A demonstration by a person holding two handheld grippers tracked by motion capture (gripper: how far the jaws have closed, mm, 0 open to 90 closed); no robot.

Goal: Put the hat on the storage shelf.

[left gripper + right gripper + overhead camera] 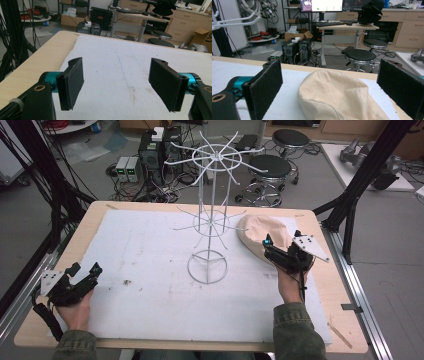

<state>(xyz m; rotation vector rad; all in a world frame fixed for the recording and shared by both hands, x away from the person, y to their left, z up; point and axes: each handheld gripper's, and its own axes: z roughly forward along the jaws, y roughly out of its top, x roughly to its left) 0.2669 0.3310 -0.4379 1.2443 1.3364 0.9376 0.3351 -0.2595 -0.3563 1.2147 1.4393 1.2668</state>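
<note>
Nothing is hung yet: the cap (264,236) lies on the desk (320,285) at the rack's (212,210) three o'clock. Your right tool (329,85) stands wide before it; your left tool (120,82) waits wide, empty.

Even indoor light, soft shadows, slight overall blur, no glare.

**Open jaws over a bare white mat**

The left gripper (116,85) holds its 2 black padded jaws wide apart, nothing between them, each mounted on a teal fitting. Beneath and ahead of the jaws lies a white mat (120,60) with faint brownish smudges. Off the left jaw, the wooden table (32,65) edge shows beside the mat. Beyond the jaws stand stools (160,41), desks and boxes.
</note>
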